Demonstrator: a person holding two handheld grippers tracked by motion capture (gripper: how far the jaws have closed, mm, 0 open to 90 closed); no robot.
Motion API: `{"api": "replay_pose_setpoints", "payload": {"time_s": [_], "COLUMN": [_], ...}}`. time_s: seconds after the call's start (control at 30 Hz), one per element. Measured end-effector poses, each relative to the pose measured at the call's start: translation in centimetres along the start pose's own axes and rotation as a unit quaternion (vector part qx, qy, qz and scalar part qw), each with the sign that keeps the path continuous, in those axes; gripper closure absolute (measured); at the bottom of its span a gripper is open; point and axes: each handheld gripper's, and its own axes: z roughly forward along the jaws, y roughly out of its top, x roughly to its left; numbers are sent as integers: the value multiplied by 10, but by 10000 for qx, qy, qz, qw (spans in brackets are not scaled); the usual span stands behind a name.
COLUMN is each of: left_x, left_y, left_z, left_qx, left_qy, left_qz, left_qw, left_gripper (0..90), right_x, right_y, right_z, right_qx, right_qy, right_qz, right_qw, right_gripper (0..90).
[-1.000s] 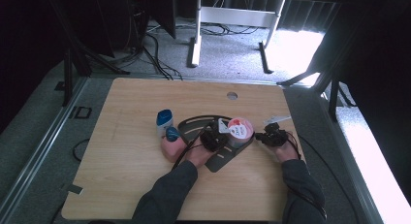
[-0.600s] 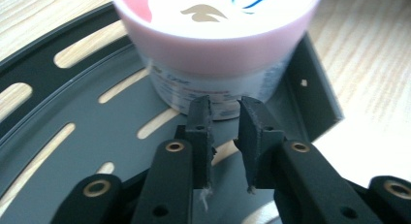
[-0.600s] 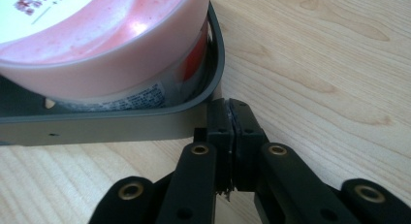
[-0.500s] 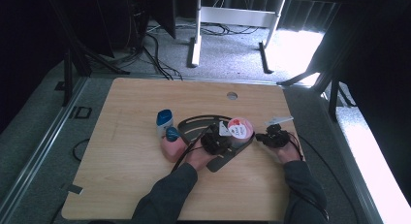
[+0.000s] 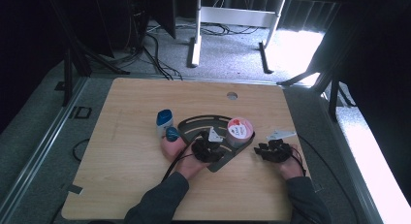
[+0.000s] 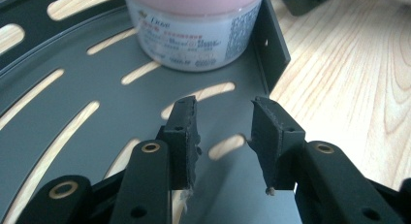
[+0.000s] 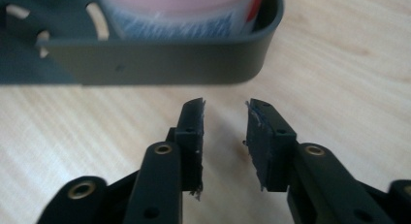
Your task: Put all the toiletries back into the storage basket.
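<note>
A pink jar (image 5: 240,128) with a white label stands in the right end of a dark grey slotted tray (image 5: 194,124) on the wooden table. My left gripper (image 5: 208,147) is over the tray's near part. In the left gripper view its jaws (image 6: 223,105) stand apart above the tray floor (image 6: 72,136), short of the jar (image 6: 194,35), with nothing between them. My right gripper (image 5: 270,150) lies on the table right of the tray. Its jaws (image 7: 225,107) are apart over bare wood, facing the tray wall (image 7: 160,64) and the jar (image 7: 184,15). Both pairs of jaws have just been opening.
Two blue-capped bottles (image 5: 165,120) and a pink object (image 5: 172,147) sit left of the tray, close to the left hand. A small white item (image 5: 281,134) lies beyond the right gripper. The table (image 5: 121,161) has a round hole (image 5: 232,95) near its far edge.
Both grippers have drawn back from the jar toward the person, and their jaws have parted. The jar and tray have stayed in place.
</note>
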Motion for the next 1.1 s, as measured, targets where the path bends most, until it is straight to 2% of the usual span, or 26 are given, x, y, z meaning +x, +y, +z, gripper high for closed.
{"api": "replay_pose_setpoints", "payload": {"time_s": [0.17, 0.4, 0.5, 0.53, 0.77, 0.93, 1.1], "left_x": [2, 0, 0, 1, -3, -1, -1], "left_y": [-8, -16, -19, -19, -26, -27, -26], "left_z": [-10, -23, -27, -28, -34, -40, -45], "left_qx": [-37, -126, -154, -170, -207, -263, -204], "left_qy": [-43, -80, -130, -147, -230, -243, -183], "left_qz": [-164, -152, -168, -193, -199, -241, -175], "left_qw": [9998, 9998, 9997, 9996, 9993, 9991, 9995], "left_gripper": [602, 603, 602, 594, 567, 563, 557], "right_x": [10, 26, 27, 28, 34, 38, 37], "right_y": [-13, -16, -17, -17, -19, -19, -22], "right_z": [-3, -6, -5, -3, 0, 0, 0], "right_qx": [-10, 22, -26, -99, -189, -178, -291], "right_qy": [-68, -174, -158, -118, -212, -268, -244], "right_qz": [50, -85, -18, 117, 234, 271, 251], "right_qw": [10000, 9998, 9999, 9998, 9993, 9991, 9990], "right_gripper": [559, 485, 449, 420, 344, 318, 310]}}
